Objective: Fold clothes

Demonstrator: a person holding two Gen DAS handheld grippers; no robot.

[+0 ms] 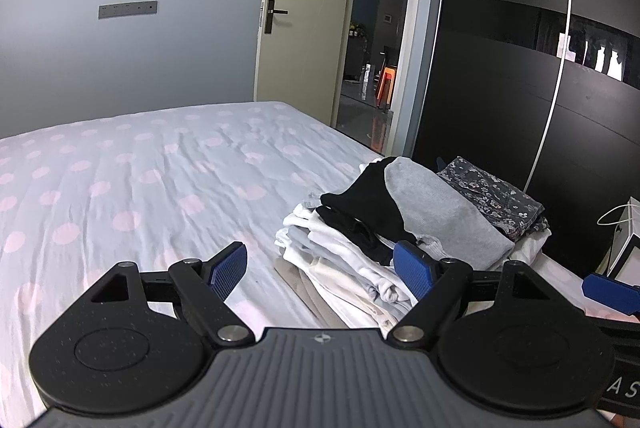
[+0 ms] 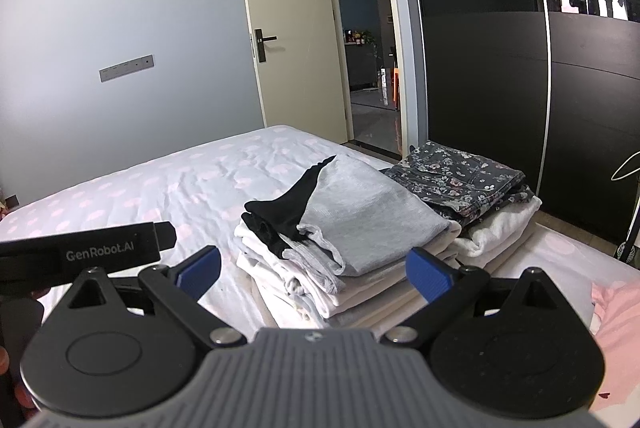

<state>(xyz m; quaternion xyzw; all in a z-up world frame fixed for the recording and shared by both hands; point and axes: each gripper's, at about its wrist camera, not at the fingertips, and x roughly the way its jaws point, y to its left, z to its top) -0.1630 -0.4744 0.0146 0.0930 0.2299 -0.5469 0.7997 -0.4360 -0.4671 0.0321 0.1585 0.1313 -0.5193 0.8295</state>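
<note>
A stack of folded clothes lies on the bed's right side: white garments point(image 1: 340, 260) at the bottom, a black piece point(image 1: 360, 204) and a grey top point(image 1: 436, 212) above, and a dark floral garment point(image 1: 492, 196) at the far right. The stack also shows in the right wrist view, with the grey top point(image 2: 368, 212) and the floral garment point(image 2: 456, 176). My left gripper point(image 1: 320, 268) is open and empty, just short of the stack. My right gripper point(image 2: 316, 270) is open and empty, facing the stack's near edge. A pink cloth point(image 2: 616, 312) lies at the right wrist view's right edge.
The bed point(image 1: 140, 180) has a pale sheet with pink dots. A dark wardrobe point(image 1: 500, 68) stands to the right, with an open door point(image 1: 304, 16) beyond the bed. A white paper bag point(image 1: 628, 240) stands by the wardrobe.
</note>
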